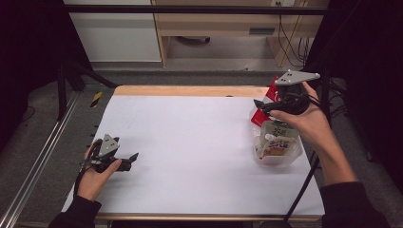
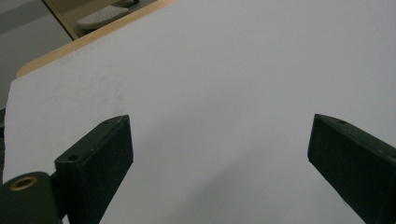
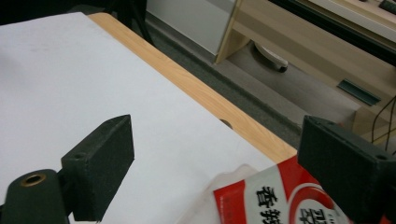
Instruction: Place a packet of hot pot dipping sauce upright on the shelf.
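The right gripper's [image 1: 260, 105] fingers [image 3: 100, 161] stand apart, empty, above a red packet [image 3: 280, 196] cut off by the frame's edge. Two packets show: the red one and a pale pouch [image 1: 277, 142] in a clear tub [image 1: 294, 154], partly hidden by the hand. The left gripper's [image 1: 133, 159] fingers gape over the bare tabletop [image 1: 190, 142].

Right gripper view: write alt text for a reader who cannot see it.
Two open black jaws frame a red and white snack packet lying near the far wooden edge of a white-topped table; nothing sits between them. Beyond lie grey floor and pale furniture.
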Demonstrator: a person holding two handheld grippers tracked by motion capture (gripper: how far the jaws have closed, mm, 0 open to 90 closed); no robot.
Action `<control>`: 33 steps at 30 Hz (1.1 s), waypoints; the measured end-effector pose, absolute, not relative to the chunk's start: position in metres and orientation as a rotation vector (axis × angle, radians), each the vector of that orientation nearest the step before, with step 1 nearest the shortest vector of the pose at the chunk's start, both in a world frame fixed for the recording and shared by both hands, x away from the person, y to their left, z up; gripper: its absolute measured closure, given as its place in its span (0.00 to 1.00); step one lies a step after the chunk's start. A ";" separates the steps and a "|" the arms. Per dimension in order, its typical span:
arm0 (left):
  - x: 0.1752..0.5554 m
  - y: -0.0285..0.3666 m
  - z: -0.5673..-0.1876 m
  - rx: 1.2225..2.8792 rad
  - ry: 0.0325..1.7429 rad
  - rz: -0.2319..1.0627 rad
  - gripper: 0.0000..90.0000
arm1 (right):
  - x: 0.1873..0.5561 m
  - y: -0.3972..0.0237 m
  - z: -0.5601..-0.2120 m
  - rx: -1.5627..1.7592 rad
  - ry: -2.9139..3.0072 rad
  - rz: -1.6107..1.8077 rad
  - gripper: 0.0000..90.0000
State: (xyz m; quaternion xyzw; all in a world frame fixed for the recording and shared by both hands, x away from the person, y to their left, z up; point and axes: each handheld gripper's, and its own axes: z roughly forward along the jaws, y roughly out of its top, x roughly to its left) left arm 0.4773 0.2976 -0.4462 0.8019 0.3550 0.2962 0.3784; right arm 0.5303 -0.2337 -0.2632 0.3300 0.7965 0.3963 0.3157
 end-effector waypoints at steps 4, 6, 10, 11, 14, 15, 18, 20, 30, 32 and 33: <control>0.477 0.298 -0.446 2.050 0.908 0.756 0.07 | 0.522 -0.223 -0.266 0.860 2.102 1.060 0.12; 0.477 0.298 -0.446 2.050 0.908 0.755 0.07 | 0.516 -0.215 -0.270 0.856 2.107 1.062 0.12; 0.477 0.299 -0.446 2.061 0.906 0.755 0.07 | 0.502 -0.193 -0.284 0.846 2.136 1.064 0.12; 0.477 0.299 -0.446 2.060 0.907 0.754 0.07 | 0.499 -0.189 -0.287 0.847 2.142 1.071 0.12; 0.477 0.299 -0.446 2.060 0.907 0.755 0.07 | 0.494 -0.181 -0.294 0.840 2.150 1.085 0.12; 0.477 0.299 -0.446 2.061 0.906 0.754 0.07 | 0.489 -0.174 -0.303 0.838 2.161 1.097 0.12; 0.477 0.299 -0.446 2.062 0.904 0.753 0.07 | 0.486 -0.167 -0.312 0.837 2.180 1.099 0.11; 0.477 0.298 -0.446 2.064 0.904 0.753 0.07 | 0.482 -0.160 -0.322 0.839 2.198 1.106 0.11; 0.478 0.298 -0.447 2.070 0.902 0.751 0.07 | 0.471 -0.140 -0.376 0.918 2.230 1.157 0.11; 0.478 0.297 -0.448 2.074 0.900 0.750 0.07 | 0.470 -0.137 -0.388 0.948 2.235 1.161 0.10; 0.478 0.297 -0.448 2.081 0.899 0.749 0.07 | 0.470 -0.135 -0.395 0.965 2.242 1.161 0.10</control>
